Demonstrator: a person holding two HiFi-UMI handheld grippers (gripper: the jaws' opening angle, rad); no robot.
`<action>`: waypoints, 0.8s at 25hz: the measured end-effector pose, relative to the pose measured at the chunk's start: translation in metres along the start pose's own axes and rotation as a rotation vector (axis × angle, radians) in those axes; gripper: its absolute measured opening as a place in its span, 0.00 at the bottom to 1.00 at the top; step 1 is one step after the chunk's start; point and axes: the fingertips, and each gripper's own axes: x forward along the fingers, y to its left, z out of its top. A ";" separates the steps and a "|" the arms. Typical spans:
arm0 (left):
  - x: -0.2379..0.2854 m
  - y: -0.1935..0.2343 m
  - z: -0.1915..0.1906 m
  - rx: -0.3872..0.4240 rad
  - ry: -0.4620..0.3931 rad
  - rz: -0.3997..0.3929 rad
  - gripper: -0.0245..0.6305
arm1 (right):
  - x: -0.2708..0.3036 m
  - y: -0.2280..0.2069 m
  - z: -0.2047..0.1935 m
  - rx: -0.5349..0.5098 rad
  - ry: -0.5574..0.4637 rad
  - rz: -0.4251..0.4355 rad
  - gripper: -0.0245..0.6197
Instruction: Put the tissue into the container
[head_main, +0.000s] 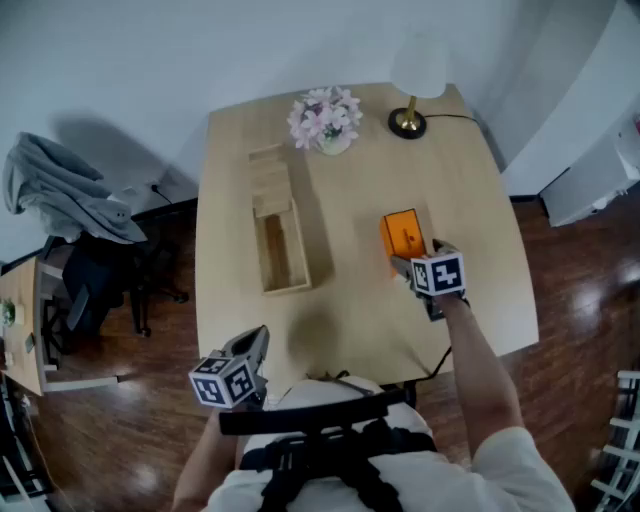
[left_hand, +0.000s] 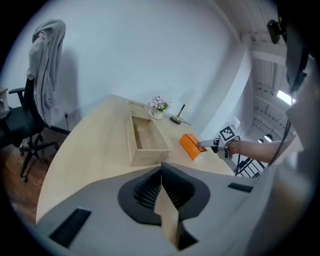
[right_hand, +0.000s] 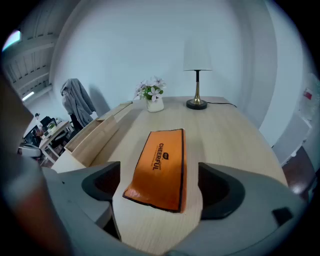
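Right gripper view: your right hand-held gripper (right_hand: 160, 184) gapes around the flat orange tissue pack (right_hand: 161, 162); an off-centre squeeze could twist it.

White-shaded brass lamp (head_main: 416, 85) and pot of pink flowers (head_main: 325, 120) stand on a pale wooden table (head_main: 470, 200); grey jacket (head_main: 60, 188) drapes a black chair (head_main: 95, 282).
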 end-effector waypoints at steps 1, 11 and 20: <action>0.000 -0.004 0.003 -0.001 -0.007 -0.015 0.04 | 0.004 -0.001 0.001 -0.002 0.005 -0.004 0.78; 0.001 -0.013 0.024 -0.008 -0.034 -0.084 0.04 | 0.041 -0.011 -0.005 0.052 0.089 -0.042 0.79; 0.004 -0.002 0.034 -0.009 -0.035 -0.081 0.04 | 0.050 -0.009 -0.017 0.219 0.088 0.040 0.79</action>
